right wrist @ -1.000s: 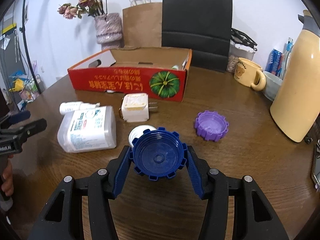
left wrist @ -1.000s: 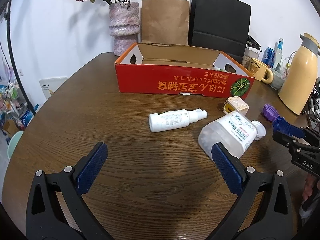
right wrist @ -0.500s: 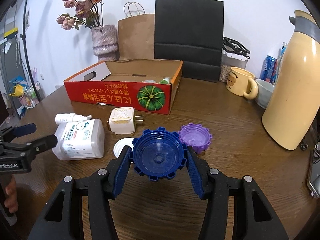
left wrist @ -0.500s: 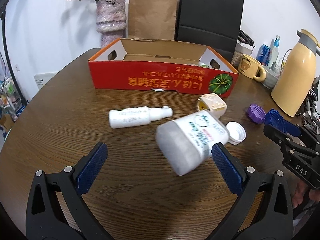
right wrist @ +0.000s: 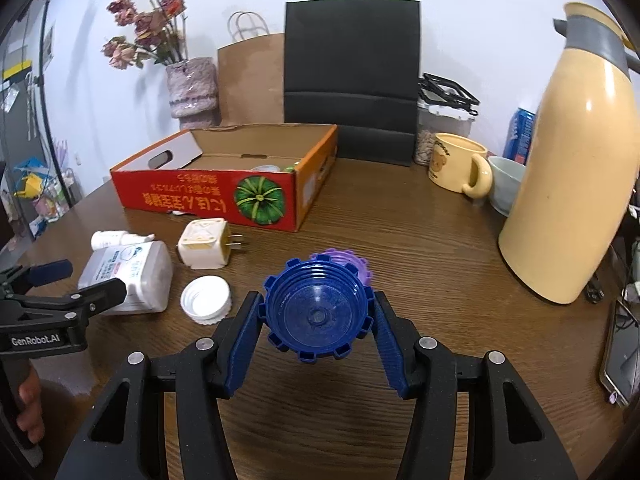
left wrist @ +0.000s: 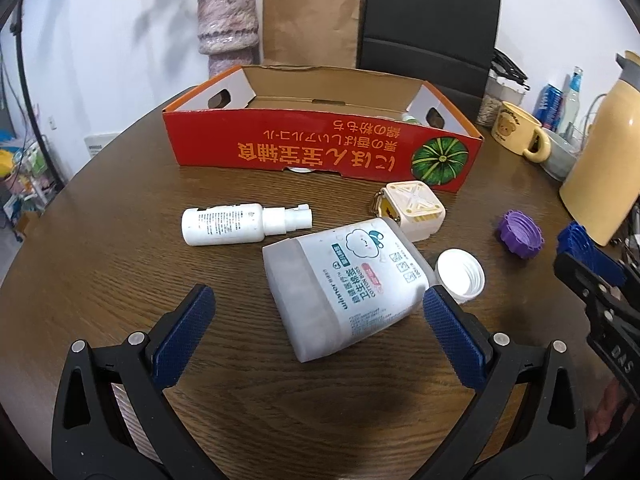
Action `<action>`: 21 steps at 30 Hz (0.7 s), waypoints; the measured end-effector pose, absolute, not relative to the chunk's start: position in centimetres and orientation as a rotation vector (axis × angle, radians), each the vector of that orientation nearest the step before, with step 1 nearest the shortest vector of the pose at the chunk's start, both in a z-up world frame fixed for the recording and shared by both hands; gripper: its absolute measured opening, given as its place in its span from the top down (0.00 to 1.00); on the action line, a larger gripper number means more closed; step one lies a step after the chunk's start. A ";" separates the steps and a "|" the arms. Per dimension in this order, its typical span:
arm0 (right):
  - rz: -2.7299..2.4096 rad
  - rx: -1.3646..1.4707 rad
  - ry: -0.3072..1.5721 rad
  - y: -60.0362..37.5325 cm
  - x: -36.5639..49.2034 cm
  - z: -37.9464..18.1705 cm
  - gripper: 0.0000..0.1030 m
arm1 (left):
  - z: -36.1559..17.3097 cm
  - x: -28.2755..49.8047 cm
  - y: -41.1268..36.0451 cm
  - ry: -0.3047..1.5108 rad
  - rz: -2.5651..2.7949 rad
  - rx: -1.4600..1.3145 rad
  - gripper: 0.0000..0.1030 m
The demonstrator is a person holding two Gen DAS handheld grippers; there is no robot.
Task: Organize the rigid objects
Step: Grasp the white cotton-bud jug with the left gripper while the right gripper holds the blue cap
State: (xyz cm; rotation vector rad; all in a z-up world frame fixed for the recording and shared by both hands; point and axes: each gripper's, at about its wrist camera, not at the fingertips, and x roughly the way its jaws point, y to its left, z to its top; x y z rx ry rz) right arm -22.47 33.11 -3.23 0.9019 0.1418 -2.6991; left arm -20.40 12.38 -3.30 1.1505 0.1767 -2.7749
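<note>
Left wrist view: I'm looking down the left gripper (left wrist: 316, 332), jaws spread wide, nothing pinched. The cotton-swab jar (left wrist: 346, 282) is lying on its side on the wooden table (left wrist: 100, 264), its base end sitting between my two pads without touching either. Its white lid (left wrist: 460, 274) is lying loose just right of the jar's mouth. The white spray bottle (left wrist: 240, 224) is lying flat behind the jar, apart from it. The cream plug adapter (left wrist: 414, 210) is touching or almost touching the jar's far corner; can't tell which. The red pumpkin box (left wrist: 316, 154) is standing open behind all that, with something small showing in its right end. The purple cap (left wrist: 520, 234) is sitting on the table to the right, near the yellow thermos (left wrist: 604, 168).

Right wrist view: I'm holding the right gripper (right wrist: 318, 320) clenched on the blue ridged cap (right wrist: 316, 314), both pads pressing its rim, hollow side facing the camera, clear above the table. The purple cap is peeking out just behind it. Jar, lid and adapter are sitting left of it; the left gripper is reaching in at the jar from the left edge.
</note>
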 end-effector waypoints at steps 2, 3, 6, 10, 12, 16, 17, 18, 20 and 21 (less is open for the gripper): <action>-2.704 0.897 0.144 33.1 -22.4 -3.2 0.43 | -3.4 -20.8 12.6 0.199 -2.762 1.159 0.00; -2.708 0.894 0.143 33.1 -22.4 -3.1 0.43 | -3.4 -20.9 12.7 0.205 -2.758 1.160 0.00; -2.721 0.892 0.144 33.1 -22.4 -3.1 0.43 | -3.4 -21.3 13.5 0.200 -2.750 1.154 0.00; -2.724 0.901 0.141 33.2 -22.5 -3.1 0.43 | -3.5 -21.8 14.6 0.194 -2.725 1.156 0.00; -2.726 0.906 0.132 33.3 -22.6 -3.1 0.43 | -3.6 -22.0 15.0 0.194 -2.711 1.154 0.00; -2.728 0.921 0.124 33.4 -22.8 -3.2 0.43 | -3.9 -22.6 15.3 0.191 -2.667 1.151 0.00; -2.729 0.922 0.123 33.4 -22.8 -3.2 0.43 | -4.0 -22.8 15.3 0.192 -2.651 1.148 0.00; -2.731 0.922 0.124 33.4 -22.8 -3.2 0.43 | -4.1 -22.9 15.2 0.193 -2.635 1.150 0.00; -2.733 0.921 0.131 33.3 -22.8 -3.2 0.43 | -4.4 -23.1 14.8 0.206 -2.600 1.151 0.00; -2.734 0.920 0.136 33.2 -22.8 -3.2 0.43 | -4.5 -23.2 14.6 0.213 -2.587 1.152 0.00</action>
